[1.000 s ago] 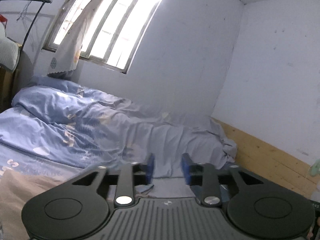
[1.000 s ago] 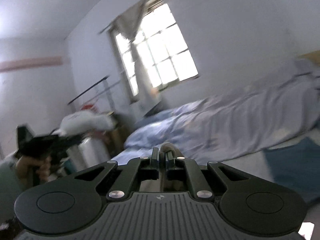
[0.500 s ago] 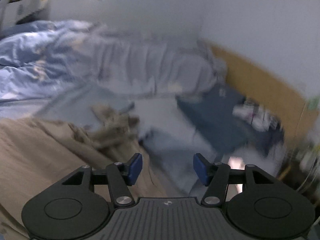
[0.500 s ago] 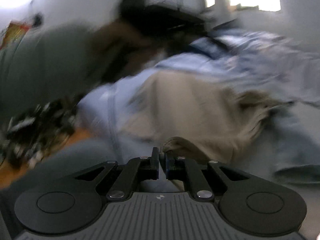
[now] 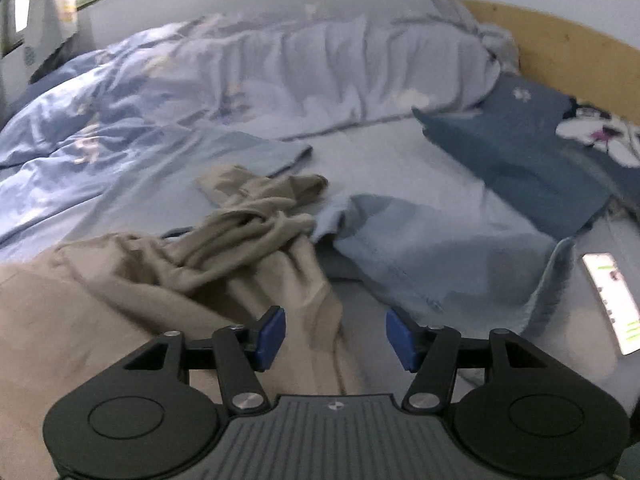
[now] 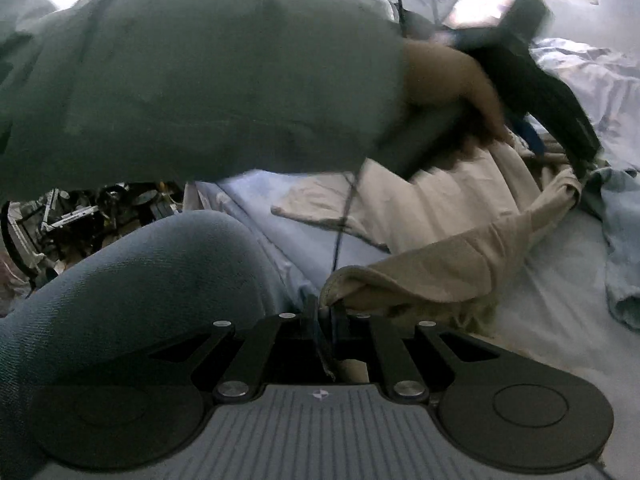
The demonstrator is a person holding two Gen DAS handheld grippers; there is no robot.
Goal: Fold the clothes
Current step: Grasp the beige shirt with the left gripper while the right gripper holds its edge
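Note:
A crumpled beige garment (image 5: 240, 240) lies spread over the bed, and the right wrist view shows the same beige garment (image 6: 452, 232) stretching away from me. My left gripper (image 5: 335, 338) hovers just above its bunched folds, blue pads apart, nothing pressed between them. My right gripper (image 6: 326, 316) is shut on an edge of the beige garment near the bed's side. In the right wrist view the left gripper (image 6: 560, 136) shows as a dark, blurred shape in a person's hand over the far end of the cloth.
A light blue garment (image 5: 432, 256) lies right of the beige one. A dark blue pillow (image 5: 520, 152) and a lit phone (image 5: 612, 300) sit at the right. A rumpled blue duvet (image 5: 200, 80) fills the back. A person's grey sleeve (image 6: 200, 80) and knee (image 6: 140, 280) crowd the right view.
Both grippers have swung down from facing the window and wall to the bed. The left jaws have widened. The right stays shut on the beige cloth.

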